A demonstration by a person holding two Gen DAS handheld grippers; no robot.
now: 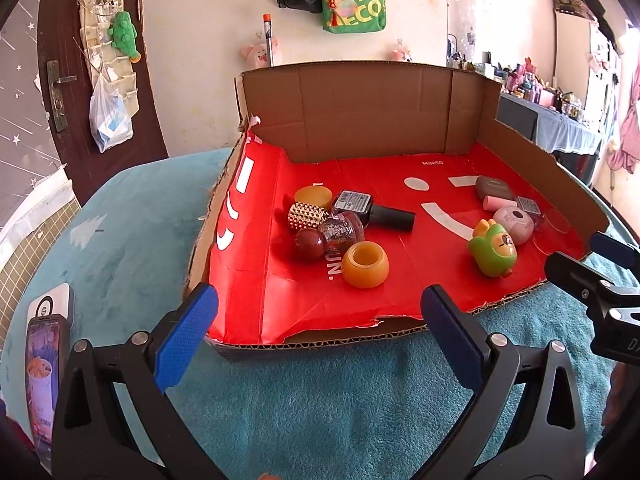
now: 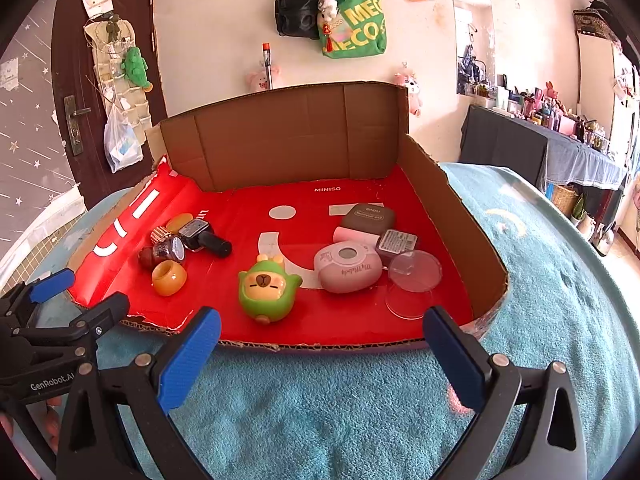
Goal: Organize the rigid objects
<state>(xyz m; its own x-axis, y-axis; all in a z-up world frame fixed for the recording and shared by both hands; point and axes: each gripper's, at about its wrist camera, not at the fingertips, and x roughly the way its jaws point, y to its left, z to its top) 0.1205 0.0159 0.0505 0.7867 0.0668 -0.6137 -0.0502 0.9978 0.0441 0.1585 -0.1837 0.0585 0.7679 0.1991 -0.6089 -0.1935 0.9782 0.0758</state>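
Fluffy teal cloth (image 2: 340, 400) covers the surface, soft and fuzzy like a towel. Close to us, the left gripper (image 1: 320, 328) has its blue, bumpy fingers (image 1: 188, 336) spread wide apart with nothing between them. The right gripper (image 2: 320, 352) is the same: fingers (image 2: 192, 356) wide open, holding nothing. Both hover over the cloth, just in front of a cardboard tray (image 2: 448, 200).

The tray has brown, wavy-edged walls and a shiny red paper floor (image 2: 248, 208). Nearest in it sits a round green toy (image 2: 268, 288) with a small face, smooth and egg-shaped. Beside it lies a pale pink oval case (image 2: 348, 266), and a clear plastic cup (image 2: 412, 282) lies tipped on its side, touching the case. On the left, an orange ring-shaped pot (image 2: 169, 277) looks glossy. Behind it is a small pile: a dark red ball (image 1: 310, 244), a glittery glass bottle (image 1: 344, 232), a gold studded cap (image 1: 306, 216) and a black bottle (image 1: 376, 210) lying down. Farther back rests a brown rounded box (image 2: 368, 218).
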